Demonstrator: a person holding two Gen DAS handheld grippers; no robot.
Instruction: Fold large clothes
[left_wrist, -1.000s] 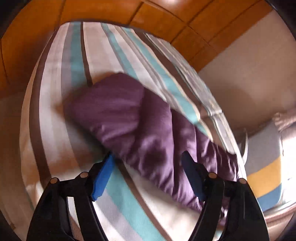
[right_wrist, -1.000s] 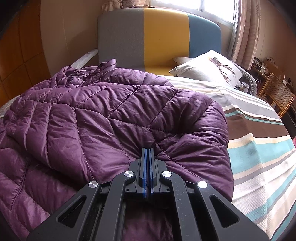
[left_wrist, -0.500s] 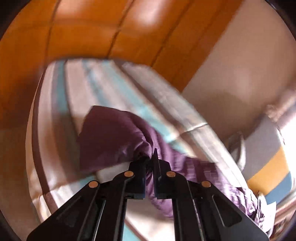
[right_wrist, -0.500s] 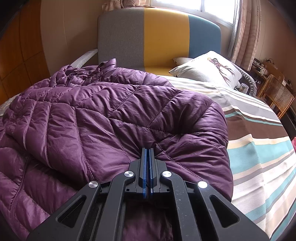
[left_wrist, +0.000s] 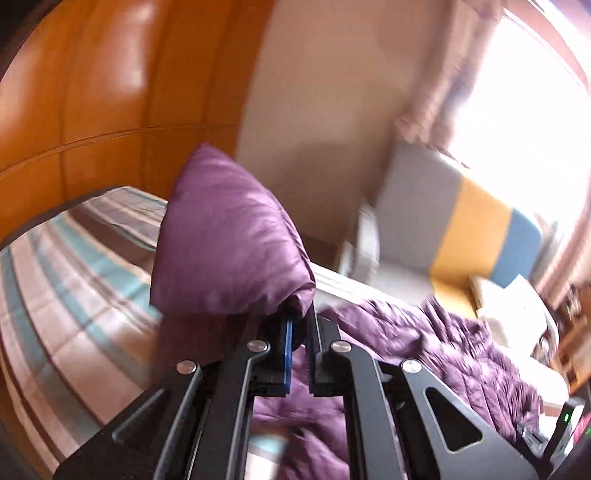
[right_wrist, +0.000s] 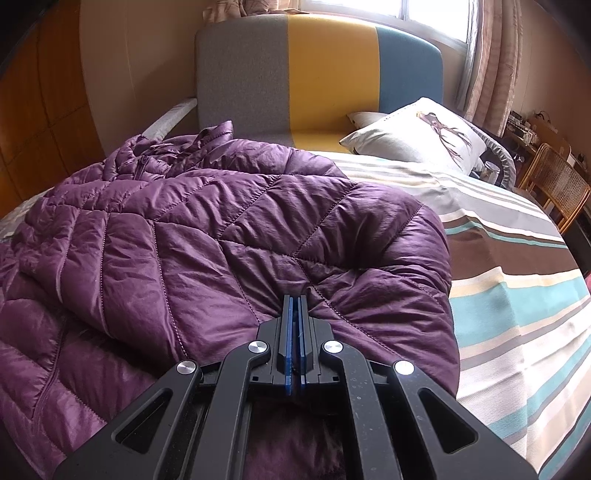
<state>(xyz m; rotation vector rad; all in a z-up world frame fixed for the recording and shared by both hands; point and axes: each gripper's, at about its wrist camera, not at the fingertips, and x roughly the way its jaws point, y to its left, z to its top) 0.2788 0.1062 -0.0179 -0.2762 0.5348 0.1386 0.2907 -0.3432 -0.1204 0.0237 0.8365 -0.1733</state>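
My left gripper (left_wrist: 300, 325) has its fingers pinching a sleeve end (left_wrist: 229, 240) of the purple puffer jacket (right_wrist: 221, 229), lifted clear above the striped bed (left_wrist: 66, 266). My right gripper (right_wrist: 294, 310) has its fingers pressed together on the jacket's hem. The jacket lies spread across the bed, collar toward the headboard (right_wrist: 325, 70), near a pillow (right_wrist: 413, 133).

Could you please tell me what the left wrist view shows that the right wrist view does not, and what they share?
Only the left wrist view shows the left tongs shut on a lifted sleeve of the purple jacket. Only the right wrist view shows the right tongs shut on the jacket's hem, plus the deer pillow and wicker chair. Both show the jacket, the striped bedcover and the grey, yellow and blue headboard.
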